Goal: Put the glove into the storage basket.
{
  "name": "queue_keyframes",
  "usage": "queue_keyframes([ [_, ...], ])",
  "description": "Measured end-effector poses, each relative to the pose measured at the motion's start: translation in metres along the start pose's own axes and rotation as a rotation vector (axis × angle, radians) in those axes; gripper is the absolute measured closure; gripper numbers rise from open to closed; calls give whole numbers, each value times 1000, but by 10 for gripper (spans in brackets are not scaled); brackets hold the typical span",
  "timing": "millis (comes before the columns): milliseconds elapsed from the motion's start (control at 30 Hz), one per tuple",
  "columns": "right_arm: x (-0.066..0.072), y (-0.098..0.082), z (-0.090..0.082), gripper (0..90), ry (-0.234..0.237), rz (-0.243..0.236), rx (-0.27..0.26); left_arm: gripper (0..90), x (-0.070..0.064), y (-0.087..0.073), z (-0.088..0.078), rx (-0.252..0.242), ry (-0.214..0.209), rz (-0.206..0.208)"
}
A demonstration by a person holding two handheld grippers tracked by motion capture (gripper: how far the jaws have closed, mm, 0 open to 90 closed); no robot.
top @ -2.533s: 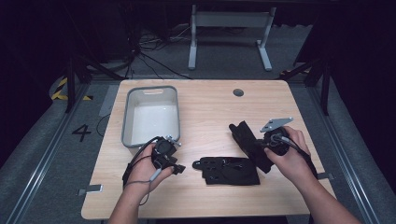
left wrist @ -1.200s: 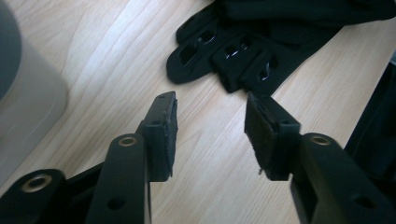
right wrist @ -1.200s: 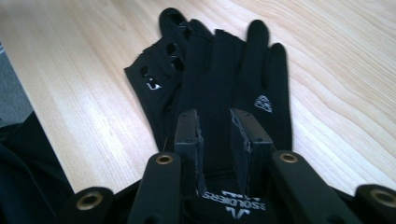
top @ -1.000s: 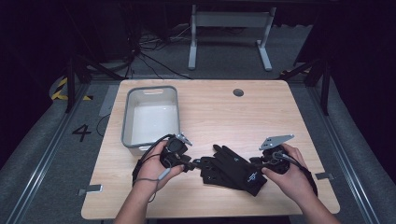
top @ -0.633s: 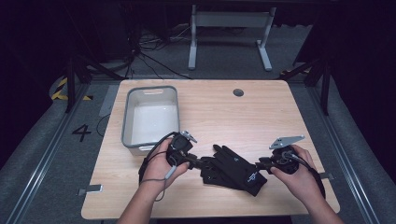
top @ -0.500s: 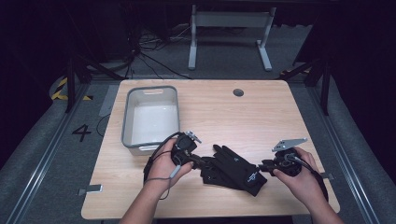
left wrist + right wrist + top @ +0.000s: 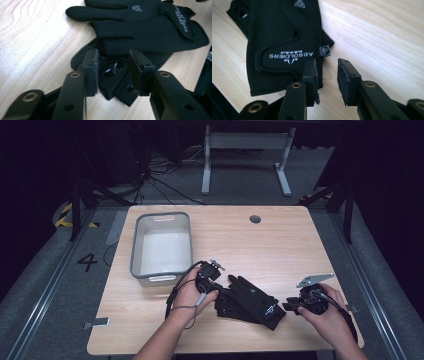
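Dark floor and cable clutter surround the pale wooden table (image 7: pixel 300 250) in the high view, where a grey rectangular plastic bin (image 7: pixel 162 247) sits near the left edge, empty. Toward the front edge lies a pair of black fabric gloves (image 7: pixel 250 301), one stacked partly over the other, fingers pointing left. The left gripper (image 7: pixel 214 281) works at the finger end and the right gripper (image 7: pixel 295 304) sits just off the cuff end, probably so the pair can be squared up from both ends.

Looking along the left gripper (image 7: pixel 113 72), its jaws have just been opening; they stand apart around the lower glove's fingertips, the pads not visibly pressing (released, as far as I can judge). The upper glove lies flat beyond, with a small silver emblem and a lettered wrist strap.

From the right gripper (image 7: pixel 327 72), the jaws have likewise been opening and stand released over bare wood, just beside the cuff corner. White lettering on the strap and a small plastic clip at the cuff edge show clearly.
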State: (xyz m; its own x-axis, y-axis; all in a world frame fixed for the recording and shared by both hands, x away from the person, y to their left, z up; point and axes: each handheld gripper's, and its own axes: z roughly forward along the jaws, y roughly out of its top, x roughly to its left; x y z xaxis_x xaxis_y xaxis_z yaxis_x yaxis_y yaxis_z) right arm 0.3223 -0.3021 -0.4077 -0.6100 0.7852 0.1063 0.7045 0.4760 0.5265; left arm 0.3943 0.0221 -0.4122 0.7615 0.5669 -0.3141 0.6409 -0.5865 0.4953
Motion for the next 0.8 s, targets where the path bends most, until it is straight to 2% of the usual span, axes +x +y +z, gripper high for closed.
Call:
queue_keyframes([
  [300,3,-5,17,642,22,14,72,592,0,4,12,47,29,-12],
  [367,4,-6,20,622,21,10,89,591,0,4,12,46,27,-13],
  [400,5,-7,26,600,23,-6,120,586,0,4,12,47,27,-15],
  [500,6,-7,28,608,27,-8,126,575,0,4,13,53,24,-18],
  [600,8,-5,29,606,11,-24,137,567,0,4,14,52,24,-21],
  [633,9,-5,29,609,5,-27,139,565,0,4,14,52,25,-21],
  [767,15,-3,31,732,7,-42,159,564,1,5,15,39,19,-35],
  [800,17,-2,31,739,3,-45,164,564,1,5,16,40,19,-36],
])
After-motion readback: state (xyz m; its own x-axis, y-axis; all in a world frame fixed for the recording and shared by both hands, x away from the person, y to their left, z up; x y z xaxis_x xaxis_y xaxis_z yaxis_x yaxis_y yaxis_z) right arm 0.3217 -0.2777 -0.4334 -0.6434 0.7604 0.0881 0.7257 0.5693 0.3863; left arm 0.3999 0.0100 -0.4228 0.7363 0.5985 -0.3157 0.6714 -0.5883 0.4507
